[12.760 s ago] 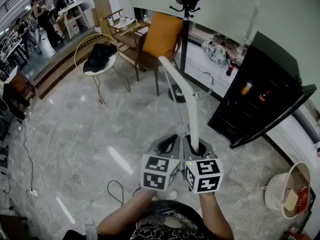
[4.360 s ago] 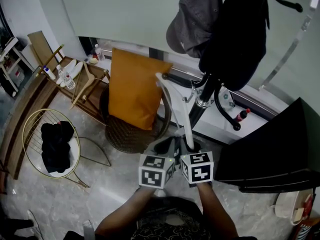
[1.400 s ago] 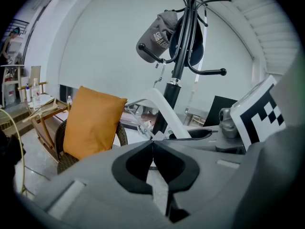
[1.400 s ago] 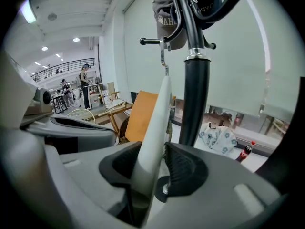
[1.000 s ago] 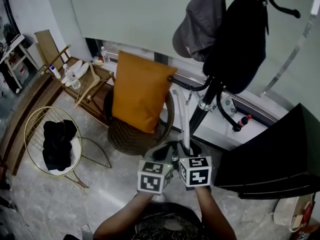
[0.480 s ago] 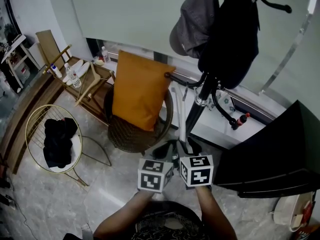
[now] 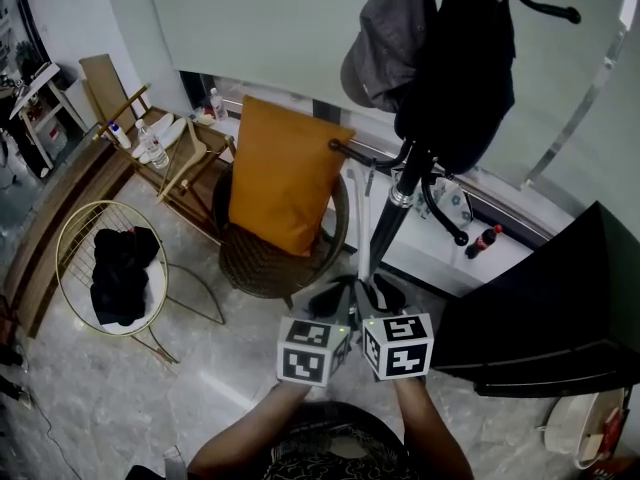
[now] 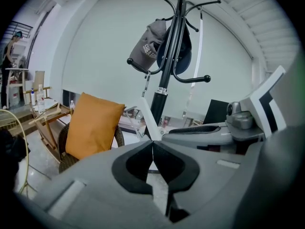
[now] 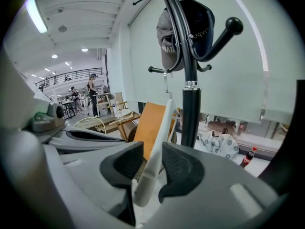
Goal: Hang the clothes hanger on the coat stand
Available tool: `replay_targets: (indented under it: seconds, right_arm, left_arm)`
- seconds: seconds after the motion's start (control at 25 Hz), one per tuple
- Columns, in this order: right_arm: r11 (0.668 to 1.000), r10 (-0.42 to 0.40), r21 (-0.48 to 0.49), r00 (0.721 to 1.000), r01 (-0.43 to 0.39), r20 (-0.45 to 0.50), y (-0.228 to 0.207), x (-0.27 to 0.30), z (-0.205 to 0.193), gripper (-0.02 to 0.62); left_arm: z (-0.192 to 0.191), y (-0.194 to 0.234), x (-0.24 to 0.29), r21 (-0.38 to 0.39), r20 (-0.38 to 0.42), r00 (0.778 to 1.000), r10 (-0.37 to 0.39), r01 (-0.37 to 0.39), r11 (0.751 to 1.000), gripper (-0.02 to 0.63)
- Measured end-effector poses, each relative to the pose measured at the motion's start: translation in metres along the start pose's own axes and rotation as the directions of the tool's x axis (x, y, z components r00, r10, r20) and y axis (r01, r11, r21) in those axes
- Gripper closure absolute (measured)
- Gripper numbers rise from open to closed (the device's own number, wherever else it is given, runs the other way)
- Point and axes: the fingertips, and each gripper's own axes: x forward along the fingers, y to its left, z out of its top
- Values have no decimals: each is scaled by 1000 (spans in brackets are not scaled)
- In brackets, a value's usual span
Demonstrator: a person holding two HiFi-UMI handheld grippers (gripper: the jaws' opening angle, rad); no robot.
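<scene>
A white clothes hanger (image 7: 363, 230) stands up from my right gripper (image 7: 376, 290), whose jaws have just been closing and are shut on its arm (image 9: 159, 137). Its metal hook (image 9: 165, 82) sits right at a lower peg (image 7: 345, 151) of the black coat stand (image 7: 397, 208). I cannot tell whether it rests on the peg. A grey cap (image 7: 385, 38) and a dark bag (image 7: 455, 58) hang higher on the stand. My left gripper (image 7: 328, 293) is shut beside the right one, with the hanger (image 8: 147, 116) just past its tips (image 8: 152, 144).
A wicker chair (image 7: 265, 263) with an orange cushion (image 7: 285, 178) stands left of the stand. Further left are a gold wire chair (image 7: 75, 243) holding black cloth and a wooden rack (image 7: 185, 163). A black cabinet (image 7: 545, 328) is at the right, with a cola bottle (image 7: 483, 241) behind.
Both grippers have lifted a little with the hanger, bringing its top closer under the stand's lower peg. The two grippers stay side by side.
</scene>
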Motion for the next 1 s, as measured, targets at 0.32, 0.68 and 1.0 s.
replay_targets:
  seconds: [0.32, 0.68, 1.0]
  right_arm:
    - [999, 29, -24, 1000, -29, 9, 3, -16, 3, 489]
    - [999, 44, -30, 999, -43, 30, 3, -40, 1, 540]
    - [999, 38, -31, 998, -36, 42, 0, -61, -6, 568]
  left_arm:
    - [3, -10, -5, -11, 16, 1000, 19, -19, 1000, 600]
    - [0, -30, -14, -25, 30, 999, 28, -27, 999, 600]
    - [-4, -48, -24, -16, 36, 999, 26, -25, 1000, 600]
